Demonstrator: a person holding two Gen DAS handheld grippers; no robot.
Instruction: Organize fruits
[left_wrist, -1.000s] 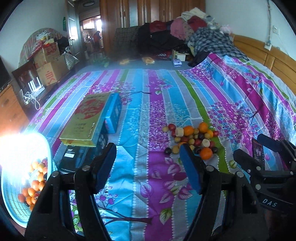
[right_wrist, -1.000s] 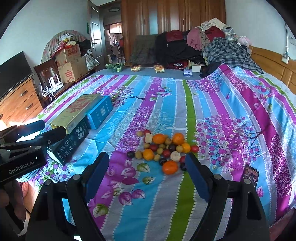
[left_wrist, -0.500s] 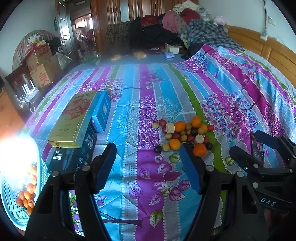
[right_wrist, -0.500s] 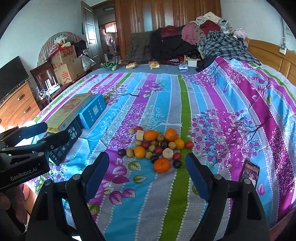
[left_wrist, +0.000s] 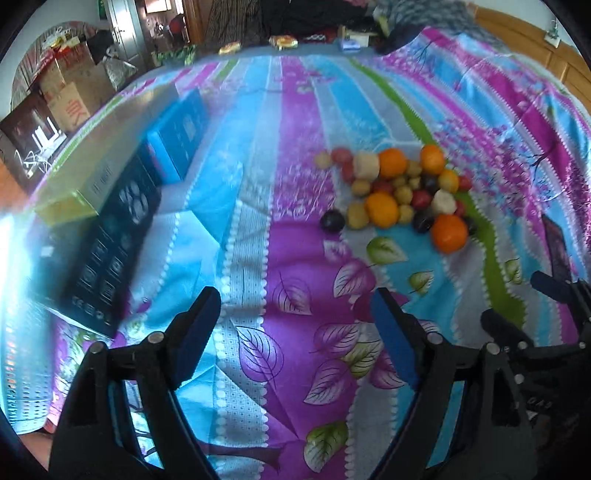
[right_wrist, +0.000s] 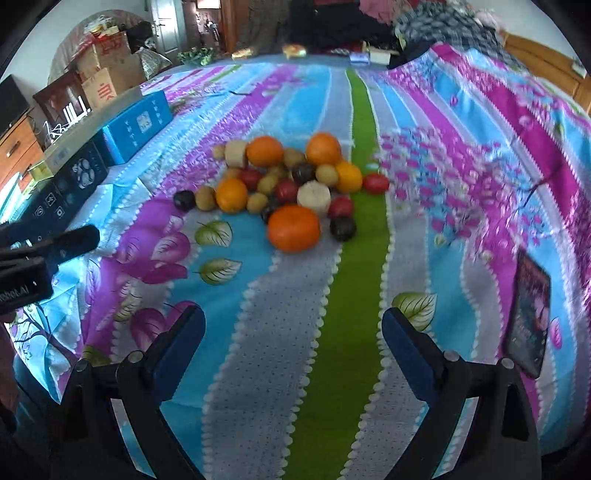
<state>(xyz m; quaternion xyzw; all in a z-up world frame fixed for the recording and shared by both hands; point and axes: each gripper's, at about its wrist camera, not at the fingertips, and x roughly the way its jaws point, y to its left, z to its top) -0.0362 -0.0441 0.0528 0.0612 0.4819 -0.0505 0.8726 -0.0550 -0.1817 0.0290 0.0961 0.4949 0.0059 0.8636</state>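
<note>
**Loose fruit heaped on the bed, both grippers hovering short of it**

No container holding fruit shows in either view; the only boxes are a closed stack at the left edge of the bed: a blue box (right_wrist: 138, 125), a black box (right_wrist: 70, 184) printed with white icons, and a yellow-green box (left_wrist: 74, 203) lying on top. What they hold cannot be told.

The fruit pile (right_wrist: 284, 184) lies straight on the striped, flowered bedspread (right_wrist: 295, 332), near the middle of the bed. It is a low cluster that runs longer side to side than front to back, with oranges, small red and yellow-brown fruits, dark plums and two pale cut pieces touching one another. The largest orange (right_wrist: 293, 229) sits at its near edge; one dark plum (right_wrist: 184, 200) marks the left end.

The left gripper (left_wrist: 295, 325) and right gripper (right_wrist: 293, 332) both point down at bare bedspread, apart from the pile. The jaws of each are opening, with nothing between them. A dark phone (right_wrist: 528, 325) lies to the right.
</note>
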